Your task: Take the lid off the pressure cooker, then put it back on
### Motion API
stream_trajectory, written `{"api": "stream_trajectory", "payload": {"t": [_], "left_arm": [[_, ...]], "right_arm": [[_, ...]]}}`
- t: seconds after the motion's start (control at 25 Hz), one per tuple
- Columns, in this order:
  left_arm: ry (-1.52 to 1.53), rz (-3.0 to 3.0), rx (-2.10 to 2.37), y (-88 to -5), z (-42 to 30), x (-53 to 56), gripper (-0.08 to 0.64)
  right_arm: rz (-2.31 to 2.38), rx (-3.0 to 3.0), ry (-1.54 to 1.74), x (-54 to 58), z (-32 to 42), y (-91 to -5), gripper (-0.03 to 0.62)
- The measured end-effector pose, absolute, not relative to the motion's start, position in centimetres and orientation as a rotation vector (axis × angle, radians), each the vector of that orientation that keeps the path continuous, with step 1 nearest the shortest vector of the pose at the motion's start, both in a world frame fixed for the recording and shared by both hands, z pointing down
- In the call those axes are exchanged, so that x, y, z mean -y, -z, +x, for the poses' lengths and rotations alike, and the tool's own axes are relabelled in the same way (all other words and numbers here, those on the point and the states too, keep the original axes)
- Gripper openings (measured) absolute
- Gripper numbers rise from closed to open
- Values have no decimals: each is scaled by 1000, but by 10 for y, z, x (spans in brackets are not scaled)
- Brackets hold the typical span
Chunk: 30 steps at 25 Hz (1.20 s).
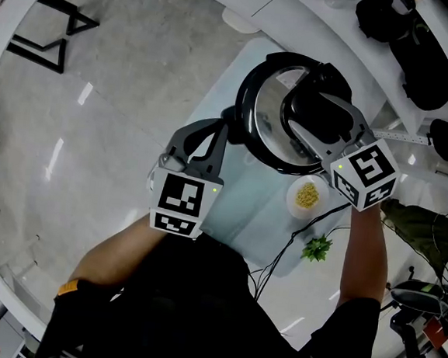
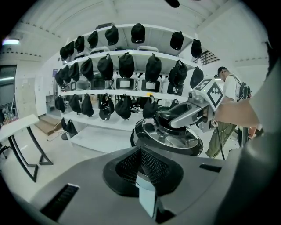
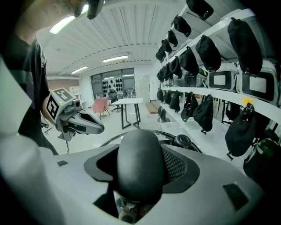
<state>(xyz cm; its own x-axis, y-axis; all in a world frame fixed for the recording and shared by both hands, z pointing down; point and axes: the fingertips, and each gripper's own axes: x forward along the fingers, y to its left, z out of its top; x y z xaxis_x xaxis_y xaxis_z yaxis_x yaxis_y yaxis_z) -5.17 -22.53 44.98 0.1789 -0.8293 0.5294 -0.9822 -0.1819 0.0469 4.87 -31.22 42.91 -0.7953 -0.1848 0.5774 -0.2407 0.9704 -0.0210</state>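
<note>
head view: the cooker [image 1: 245,98] stands on a pale surface [image 1: 237,207] with the lid [image 1: 273,101] on it. the right gripper [image 1: 315,96] reaches over the lid, and the left gripper [image 1: 227,124] points at the cooker's left rim.

left gripper view: its jaws are pressed together, nothing seen between them, and the cooker is just ahead.

right gripper view: its jaws are clamped on the lid's black knob [image 3: 140,165].

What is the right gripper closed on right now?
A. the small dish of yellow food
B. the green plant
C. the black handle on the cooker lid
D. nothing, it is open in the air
C: the right gripper view shows the black handle filling the space between the jaws of the right gripper, just above the shiny lid.
</note>
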Motion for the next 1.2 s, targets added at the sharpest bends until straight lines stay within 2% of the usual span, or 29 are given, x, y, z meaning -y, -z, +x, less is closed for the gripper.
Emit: {"api": "stream_trajectory", "payload": {"t": [1.2], "left_arm": [[-505, 2187, 1685, -420, -41, 228, 8]], "right_arm": [[565, 2512, -85, 315, 59, -415, 305]]}}
